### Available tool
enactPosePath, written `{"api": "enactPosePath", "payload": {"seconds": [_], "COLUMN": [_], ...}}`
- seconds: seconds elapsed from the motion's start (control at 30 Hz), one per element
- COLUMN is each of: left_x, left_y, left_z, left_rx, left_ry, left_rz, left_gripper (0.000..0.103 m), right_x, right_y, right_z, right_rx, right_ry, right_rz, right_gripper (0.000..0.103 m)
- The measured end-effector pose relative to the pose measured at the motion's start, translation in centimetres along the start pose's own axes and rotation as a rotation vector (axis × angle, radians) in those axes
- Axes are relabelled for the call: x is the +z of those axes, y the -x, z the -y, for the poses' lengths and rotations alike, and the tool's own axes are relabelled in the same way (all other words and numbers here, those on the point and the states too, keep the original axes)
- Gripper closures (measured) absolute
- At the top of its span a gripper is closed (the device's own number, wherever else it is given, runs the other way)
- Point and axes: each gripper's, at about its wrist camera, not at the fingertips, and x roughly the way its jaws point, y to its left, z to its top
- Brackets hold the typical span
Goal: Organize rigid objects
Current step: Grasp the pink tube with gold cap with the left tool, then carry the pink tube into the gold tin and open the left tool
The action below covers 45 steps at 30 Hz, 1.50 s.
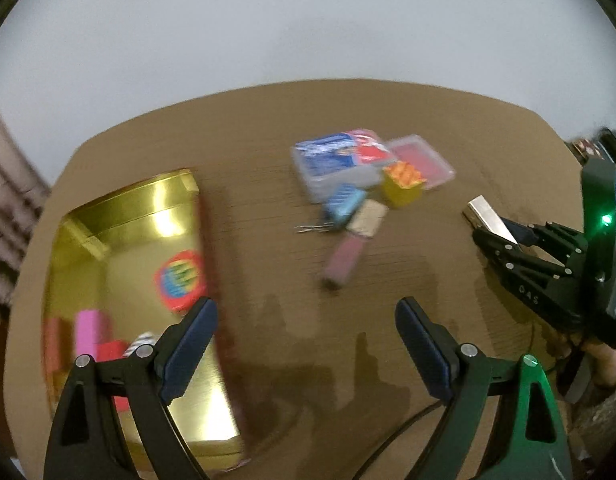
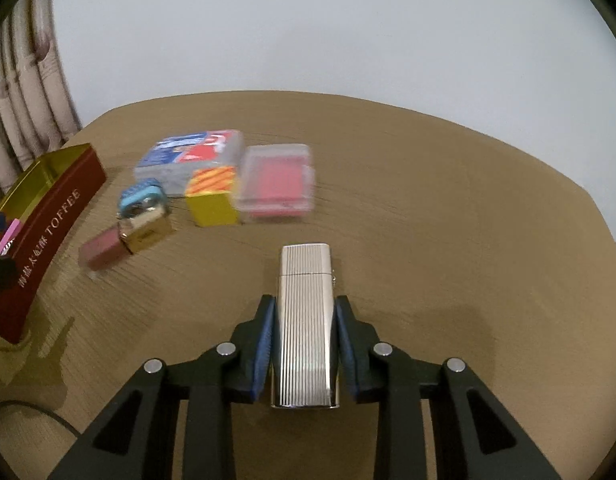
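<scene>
R tool (image 2: 303, 354) is clamping a silver ribbed lighter (image 2: 305, 320) betw. its blue pads, lighter sticking out fwd past the tips, low over the brown bench (image 2: 448, 260). L tool (image 1: 305, 344) is standing wide open w/ nothing betw. the fingers, hanging over bare bench just right of the gold tin (image 1: 147, 240).

Tin is lying open at the bench's left side; red outer wall is reading "TOFFEE" in the R view. Inside it: a round red/blue sticker (image 1: 179, 280), a pink block (image 1: 87, 332), a red block (image 1: 111, 352), plus sth striped, too blurred to tell.

Mid-bench, a loose cluster is sitting well apart from both tools: clear case w/ blue-red cards (image 2: 191, 156), clear case w/ red inside (image 2: 277, 184) just beside it, yellow cube w/ orange-striped top (image 2: 211, 196) touching betw. them. Nearer the tin: blue item (image 2: 141, 196), brass padlock (image 2: 147, 230), dull-pink block (image 2: 101, 252), all touching or nearly so.
</scene>
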Motion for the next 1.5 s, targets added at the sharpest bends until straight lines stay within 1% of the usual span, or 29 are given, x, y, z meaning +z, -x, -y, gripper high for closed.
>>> {"api": "enactPosePath", "payload": {"seconds": [0.07, 0.13, 0.17, 0.23, 0.3, 0.4, 0.43, 0.5, 0.53, 0.6, 0.63, 0.67, 0.73, 0.77, 0.8, 0.83, 0.93, 0.97, 1.1, 1.13, 1.3, 1.33, 1.4, 1.5], "left_x": [0.6, 1.2, 1.3, 1.6, 2.0, 2.4, 2.6, 2.8, 2.9, 3.2, 3.3, 3.3, 3.3, 3.2, 3.1, 2.9, 2.3, 2.2, 2.3, 2.4, 2.8, 2.3, 1.6, 1.5], "left_y": [-1.1, -2.5, -3.1, -4.5, -5.5, -6.7, -7.1, -7.7, -8.2, -8.3, -8.4, -8.5, -8.5, -8.4, -8.3, -8.1, -7.7, -7.7, -8.0, -8.1, -8.3, -8.0, -7.2, -6.3], "left_z": [1.2, 1.7, 1.8, 1.7, 1.6, 1.4, 1.4, 1.4, 1.6, 1.8, 2.0, 2.2, 2.7, 2.9, 3.2, 3.3, 3.9, 4.1, 4.5, 3.4, 3.2, 3.6, 3.3, 2.7], "left_rx": [-0.034, -0.055, -0.058, -0.061, -0.052, -0.051, -0.064, -0.06, -0.059, -0.046, -0.059, -0.059, -0.027, -0.03, -0.043, -0.053, -0.044, -0.048, -0.027, -0.024, -0.016, -0.014, -0.012, -0.01], "left_ry": [-0.02, -0.013, -0.005, 0.019, 0.027, 0.046, 0.056, 0.064, 0.064, 0.066, 0.068, 0.068, 0.057, 0.052, 0.053, 0.056, 0.054, 0.052, 0.054, 0.059, 0.078, 0.078, 0.086, 0.09], "left_rz": [-0.015, -0.041, -0.054, -0.081, -0.091, -0.103, -0.101, -0.112, -0.118, -0.104, -0.098, -0.098, -0.095, -0.094, -0.096, -0.101, -0.106, -0.104, -0.086, -0.081, -0.078, -0.079, -0.081, -0.084], "left_gripper": [0.014, 0.014, 0.015, 0.019, 0.022, 0.032, 0.037, 0.042, 0.048, 0.049, 0.053, 0.061, 0.069, 0.076, 0.079, 0.085, 0.086, 0.086, 0.085, 0.084, 0.086, 0.086, 0.086, 0.086], "right_x": [-0.1, -0.1, -0.1, 0.0, 0.1, 0.1, -0.1, 0.0, 0.0, 0.0, -0.1, -0.2, -0.3, -0.3, -0.3, -0.3, -0.4, -0.5, -0.5, -0.4, -0.4, -0.5, -0.5, -0.4], "right_y": [0.1, 0.0, -0.1, -0.4, -0.9, -0.9, -0.5, -0.5, -0.5, -0.6, -0.6, -0.3, 0.1, 0.1, 0.1, 0.1, 0.1, 0.5, 0.4, 0.4, 0.4, 0.4, 0.4, 0.3], "right_z": [0.7, 0.8, 0.6, 0.0, -0.5, -0.2, 0.2, 0.1, 0.1, 0.1, 0.2, 0.5, 1.0, 1.0, 1.0, 1.0, 1.0, 1.3, 1.2, 1.2, 1.2, 1.2, 1.2, 1.0], "right_rx": [0.007, 0.018, 0.007, -0.015, -0.017, -0.005, -0.005, -0.008, -0.008, -0.005, -0.004, -0.004, -0.003, -0.003, -0.003, -0.003, -0.005, -0.006, -0.007, -0.007, -0.01, -0.01, -0.011, -0.013], "right_ry": [-0.025, -0.037, -0.028, -0.009, -0.006, -0.017, -0.017, -0.014, -0.014, -0.016, -0.017, -0.018, -0.018, -0.018, -0.018, -0.018, -0.017, -0.017, -0.017, -0.017, -0.015, -0.014, -0.014, -0.011], "right_rz": [0.001, 0.002, 0.001, -0.001, -0.001, 0.0, 0.0, 0.0, 0.0, 0.0, 0.0, 0.0, 0.001, 0.001, 0.001, 0.001, 0.0, 0.001, 0.0, 0.0, 0.0, 0.0, 0.0, -0.001], "right_gripper": [0.073, 0.073, 0.073, 0.073, 0.073, 0.073, 0.073, 0.073, 0.073, 0.073, 0.073, 0.073, 0.073, 0.073, 0.072, 0.073, 0.072, 0.072, 0.072, 0.072, 0.072, 0.072, 0.072, 0.072]}}
